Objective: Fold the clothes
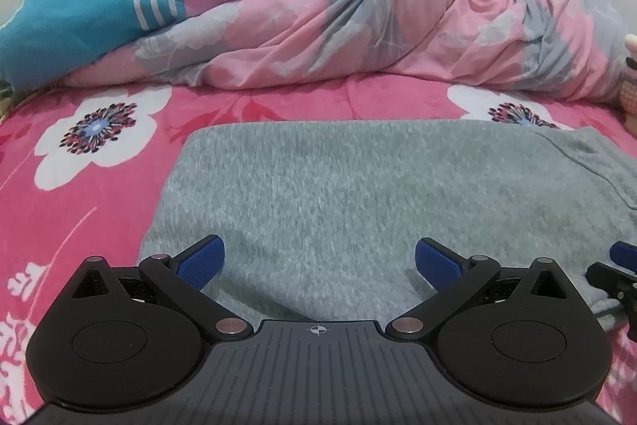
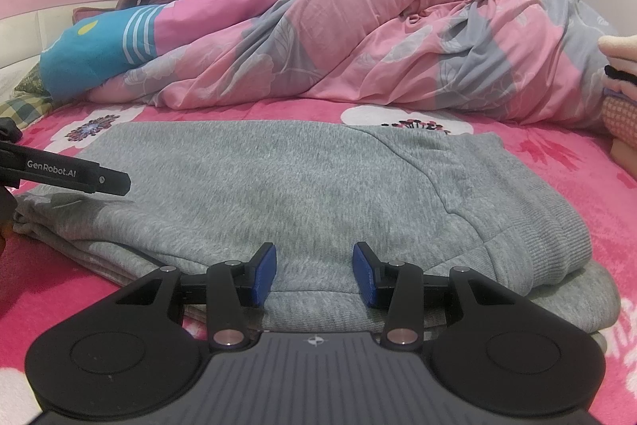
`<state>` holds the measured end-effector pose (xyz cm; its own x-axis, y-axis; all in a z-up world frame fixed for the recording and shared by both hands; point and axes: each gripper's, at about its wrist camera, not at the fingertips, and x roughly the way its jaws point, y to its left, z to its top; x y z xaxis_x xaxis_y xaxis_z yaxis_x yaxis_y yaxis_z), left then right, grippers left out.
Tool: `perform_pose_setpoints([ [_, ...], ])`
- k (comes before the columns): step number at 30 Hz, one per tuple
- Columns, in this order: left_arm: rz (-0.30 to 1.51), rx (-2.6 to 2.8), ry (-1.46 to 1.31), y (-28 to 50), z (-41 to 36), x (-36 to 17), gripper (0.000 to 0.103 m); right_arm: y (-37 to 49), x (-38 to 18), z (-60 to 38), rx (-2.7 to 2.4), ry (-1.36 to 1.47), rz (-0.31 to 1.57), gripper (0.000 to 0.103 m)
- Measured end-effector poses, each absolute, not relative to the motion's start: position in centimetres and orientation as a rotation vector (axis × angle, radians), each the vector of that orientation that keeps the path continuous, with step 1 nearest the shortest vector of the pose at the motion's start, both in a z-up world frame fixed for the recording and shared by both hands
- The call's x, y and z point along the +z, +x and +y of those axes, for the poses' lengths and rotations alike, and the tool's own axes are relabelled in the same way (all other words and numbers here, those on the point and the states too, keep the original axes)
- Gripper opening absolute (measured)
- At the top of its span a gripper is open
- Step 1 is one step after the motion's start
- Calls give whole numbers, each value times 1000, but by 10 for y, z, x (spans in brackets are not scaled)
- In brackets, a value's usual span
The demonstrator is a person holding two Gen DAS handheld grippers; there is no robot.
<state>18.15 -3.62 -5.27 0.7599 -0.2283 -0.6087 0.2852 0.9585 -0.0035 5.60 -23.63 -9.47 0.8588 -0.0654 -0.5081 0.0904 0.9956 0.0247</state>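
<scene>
The left gripper (image 1: 319,263) hovers with its blue pads spread wide and nothing between them, the soft grey knitted garment (image 1: 338,194) lying flat just ahead of and beneath it on the pink flowered bedspread (image 1: 91,162). To its right, the right gripper (image 2: 314,273) stands about half open over the garment's near folded edge, pads apart from the cloth, gripping nothing. The garment looks partly folded already; the next fold probably calls for both grippers to drop and pinch that near edge.
</scene>
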Motion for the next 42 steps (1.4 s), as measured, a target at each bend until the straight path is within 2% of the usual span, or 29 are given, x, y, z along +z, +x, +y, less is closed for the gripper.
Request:
perform_pose_setpoints([
  [22,612,-297,108,179,-39,-51,103,56,-96,-235,-82,45,528,45],
  [42,667,-286,132,184,-45,-61,103,53,-97,-236,-77,55,513,45],
])
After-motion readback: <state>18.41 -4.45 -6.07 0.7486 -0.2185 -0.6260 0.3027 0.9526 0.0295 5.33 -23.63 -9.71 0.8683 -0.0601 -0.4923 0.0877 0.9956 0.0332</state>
